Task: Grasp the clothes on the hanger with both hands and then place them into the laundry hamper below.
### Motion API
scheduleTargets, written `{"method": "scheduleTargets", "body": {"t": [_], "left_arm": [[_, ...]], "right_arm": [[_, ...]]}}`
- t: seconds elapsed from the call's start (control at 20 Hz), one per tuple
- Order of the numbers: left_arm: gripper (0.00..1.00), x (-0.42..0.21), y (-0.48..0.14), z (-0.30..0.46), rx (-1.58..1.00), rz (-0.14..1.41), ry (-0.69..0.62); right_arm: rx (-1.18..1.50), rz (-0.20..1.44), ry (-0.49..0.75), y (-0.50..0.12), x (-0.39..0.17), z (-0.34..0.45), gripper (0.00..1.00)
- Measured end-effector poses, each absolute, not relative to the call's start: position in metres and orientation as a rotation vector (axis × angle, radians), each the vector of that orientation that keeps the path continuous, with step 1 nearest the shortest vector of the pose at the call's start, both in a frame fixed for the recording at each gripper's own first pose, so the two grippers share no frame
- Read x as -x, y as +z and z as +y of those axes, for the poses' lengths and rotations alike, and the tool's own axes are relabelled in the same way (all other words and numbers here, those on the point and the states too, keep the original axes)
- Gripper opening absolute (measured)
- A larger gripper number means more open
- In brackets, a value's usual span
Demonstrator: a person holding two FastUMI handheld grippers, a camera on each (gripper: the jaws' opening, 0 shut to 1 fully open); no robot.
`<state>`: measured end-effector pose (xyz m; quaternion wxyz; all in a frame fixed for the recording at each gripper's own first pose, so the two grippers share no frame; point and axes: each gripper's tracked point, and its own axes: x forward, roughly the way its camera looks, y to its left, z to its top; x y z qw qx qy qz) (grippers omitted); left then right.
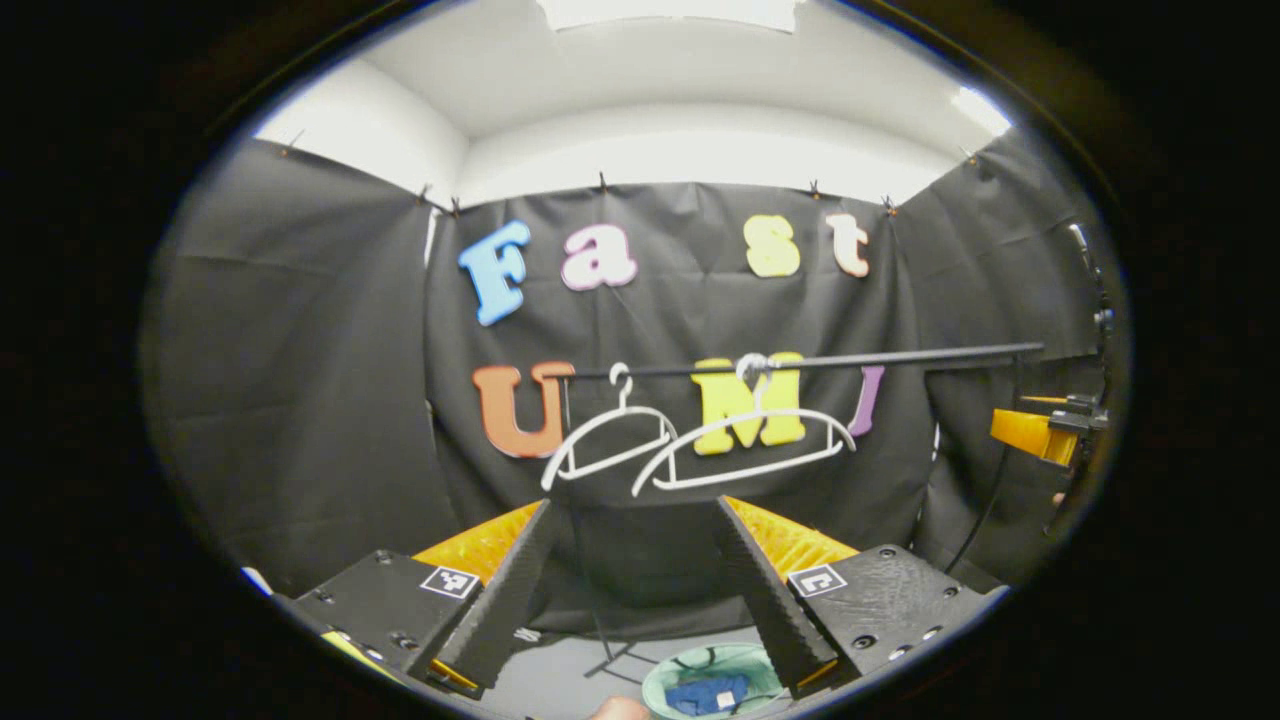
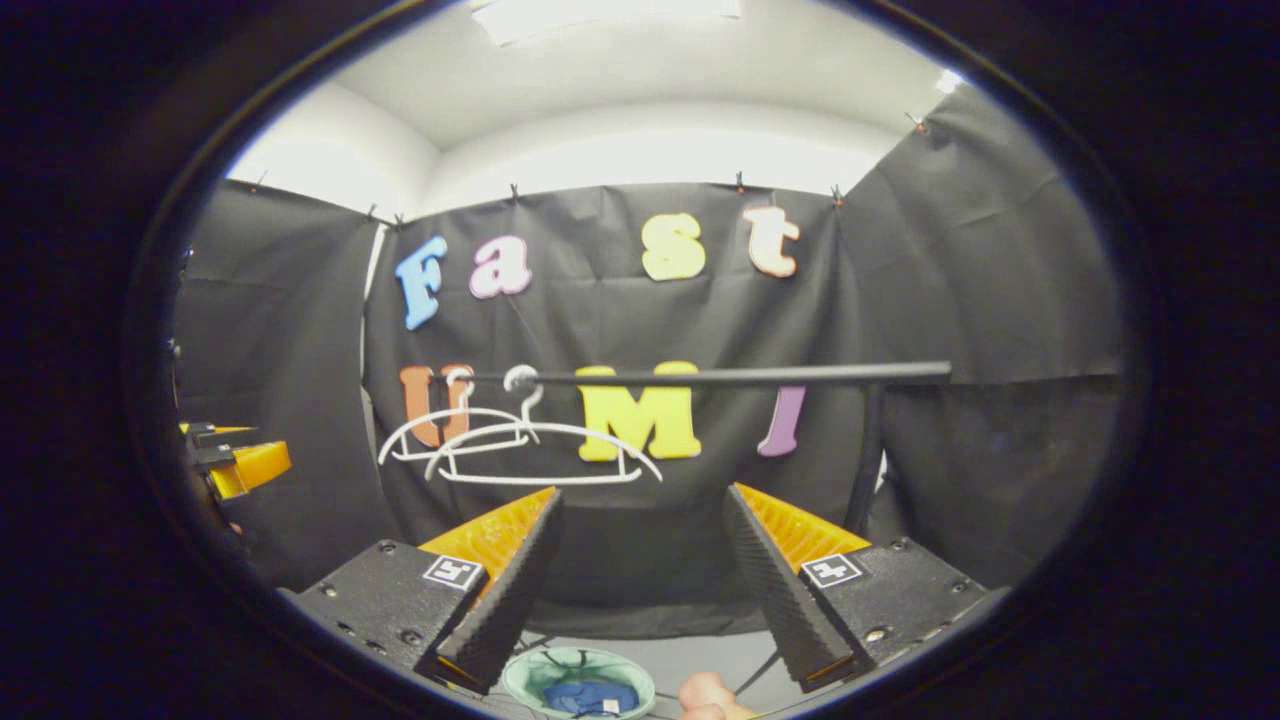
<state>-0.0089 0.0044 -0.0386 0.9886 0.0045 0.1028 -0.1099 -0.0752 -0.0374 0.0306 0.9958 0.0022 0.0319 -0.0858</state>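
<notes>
Judging by how things lie, the task is looking all but finished. Two white plastic hangers [image 1: 690, 440] are hanging bare on the black rail [image 1: 850, 360], side by side toward its left end, and a blue garment [image 1: 708, 692] is lying bunched inside the pale green laundry hamper [image 1: 670, 680] on the grey floor [image 1: 560, 680] below. As far as both views show, no clothing is left on either hanger, so nothing seems to be waiting to be grasped; what is left, if anything, is only drawing the tools away.

The left tool [image 1: 635, 585] is standing released, its two ribbed fingers spread wide with nothing between them, and it is pointing at the hangers from below. The hamper with the garment is sitting low between and beneath its fingers, nearer the right one, well apart from the tips. The right tool [image 2: 640, 580] is likewise spread and gripping nothing; in the right gripper view the hamper [image 2: 530, 672] is lying under its left finger, with the blue garment [image 2: 590, 697] inside. Part of a hand [image 2: 705, 695] is showing just beside the hamper at the bottom edge.
</notes>
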Motion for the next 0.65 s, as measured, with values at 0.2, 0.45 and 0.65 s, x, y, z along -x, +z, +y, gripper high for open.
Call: {"method": "scheduleTargets", "body": {"t": [0.2,0.45,0.65], "left_arm": [[0.99,0.046,0.025,0.003,0.019,0.089,-0.171],[1.0,0.107,0.053,-0.011,-0.023,-0.021,-0.099],[0.99,0.149,0.056,-0.013,-0.011,-0.012,-0.041]], "right_arm": [[0.004,0.0,-0.116,0.067,0.114,-0.058,1.0],[0.025,-0.098,-0.079,0.099,0.161,-0.089,0.99],[0.019,-0.115,0.011,0.1,0.182,-0.076,0.99]]}}
